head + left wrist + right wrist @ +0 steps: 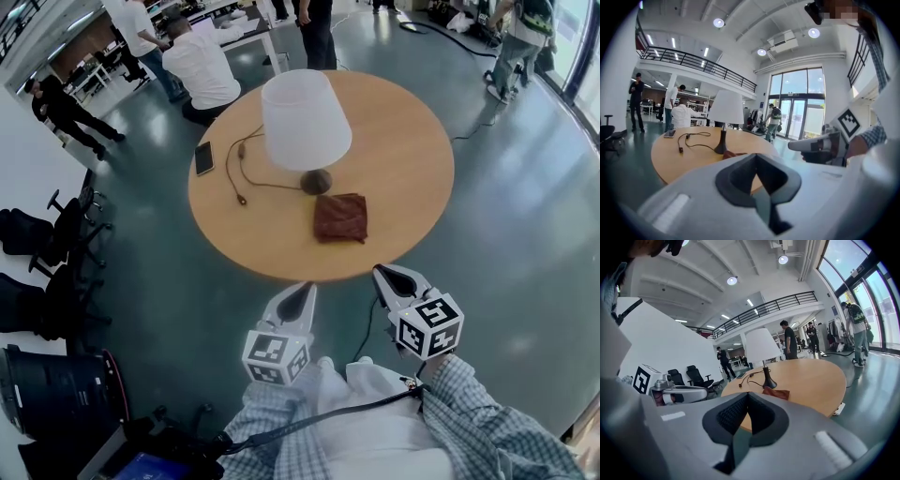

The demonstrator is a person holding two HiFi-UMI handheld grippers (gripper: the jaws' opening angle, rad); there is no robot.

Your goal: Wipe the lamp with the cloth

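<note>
A lamp (305,120) with a white shade and a dark base (316,182) stands on the round wooden table (403,169). A folded reddish-brown cloth (340,217) lies flat just in front of the base. Both grippers hover short of the table's near edge, over the floor. My left gripper (300,292) is shut and empty; my right gripper (392,277) beside it is shut and empty too. In the right gripper view the lamp (761,350) and cloth (776,392) sit ahead; in the left gripper view the lamp (725,111) shows, the cloth mostly hidden behind the jaws.
A phone (203,157) and a black cable (239,169) lie on the table left of the lamp. A seated person (199,66) is at the table's far side, others stand beyond. Black office chairs (56,234) line the left; a cable runs on the floor.
</note>
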